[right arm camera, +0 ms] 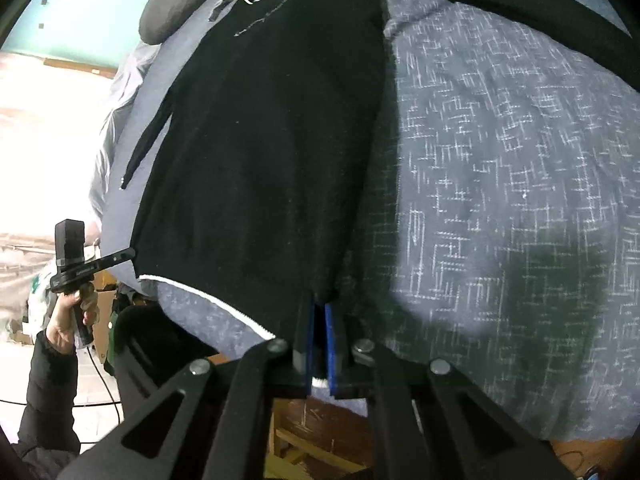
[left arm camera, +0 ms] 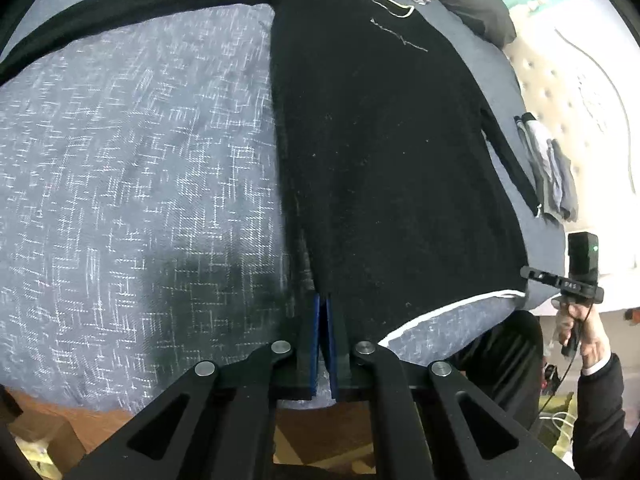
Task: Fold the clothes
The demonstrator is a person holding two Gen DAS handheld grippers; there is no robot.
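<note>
Both claws seemingly clamped on sweater (left arm camera: 392, 152) hem.

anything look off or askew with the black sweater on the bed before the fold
Nothing looks damaged or spilled. The black sweater lies mostly flat on the blue-grey bedspread, but unevenly: one sleeve stretches straight out sideways, the other sleeve lies along the body. Both the left gripper and the right gripper pinch the hem.

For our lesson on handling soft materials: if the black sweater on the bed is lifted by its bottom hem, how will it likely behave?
The black sweater lies flat and thin, so it will probably drape limply. Its long sleeve will likely trail. The knit looks fuzzy, so it probably won't slip from the left gripper.
</note>
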